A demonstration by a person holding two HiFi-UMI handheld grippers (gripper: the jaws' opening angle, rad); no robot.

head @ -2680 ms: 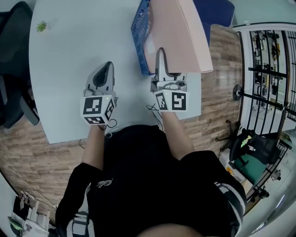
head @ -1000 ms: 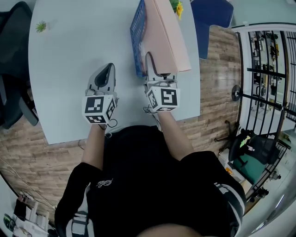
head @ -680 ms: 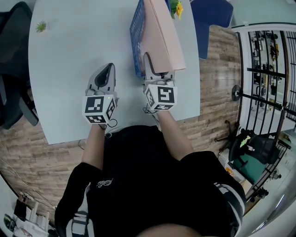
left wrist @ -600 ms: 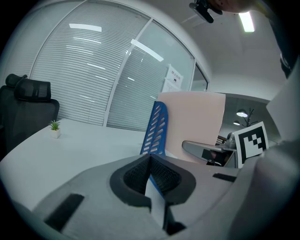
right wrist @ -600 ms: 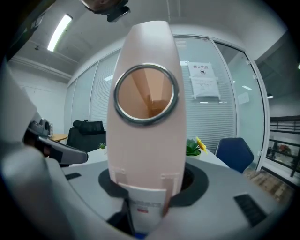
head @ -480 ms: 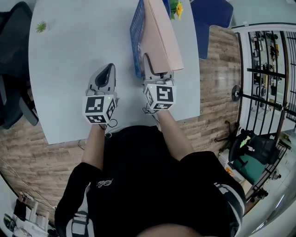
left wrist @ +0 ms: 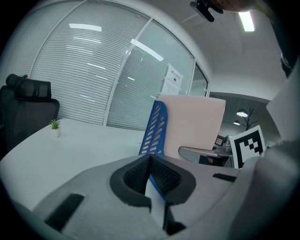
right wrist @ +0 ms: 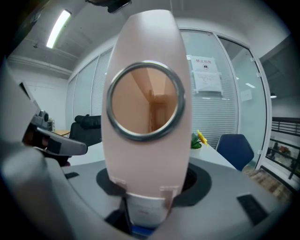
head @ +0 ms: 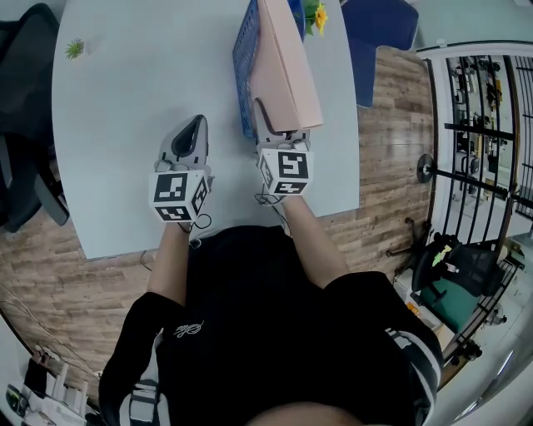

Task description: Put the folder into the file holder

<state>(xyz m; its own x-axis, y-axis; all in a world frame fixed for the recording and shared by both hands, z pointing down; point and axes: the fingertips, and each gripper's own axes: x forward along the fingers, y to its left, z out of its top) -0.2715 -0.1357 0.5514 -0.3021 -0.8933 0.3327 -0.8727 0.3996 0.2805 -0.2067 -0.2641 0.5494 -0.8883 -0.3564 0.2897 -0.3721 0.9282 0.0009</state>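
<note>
**As the jaws let go, the folder stands in its holder**

Nearest the person, well short of the blue perforated plastic file holder [head: 246, 58] and to its left, the left gripper [head: 193, 125] rests on the pale grey table [head: 125, 100]. Its jaws are closed together with nothing between them.

Right at the holder's near end sits the right gripper [head: 276, 125], straddling the ringed spine of the pale pink lever-arch folder [head: 287, 66]. Its jaws are opening. The spine is between them, but from where I stand the pads look to be coming off it rather than pinching.

A few seconds ago that folder leaned well out to the right of the holder, broad face up. Since then it has swung steadily upright and the right gripper has slid in toward the holder with it. Now the folder stands close against the holder's blue wall. Its foot is hidden, so I can only judge that it is seated inside.

If so, the placing is as good as done and only the release and withdrawal remain. The one risk I see is the folder tipping back out to the right once the support goes.

Beyond the holder's far end sit a small yellow flower [head: 315, 12] and a blue chair [head: 383, 25]. A tiny green potted plant [head: 75, 47] stands far off to the holder's left.
</note>
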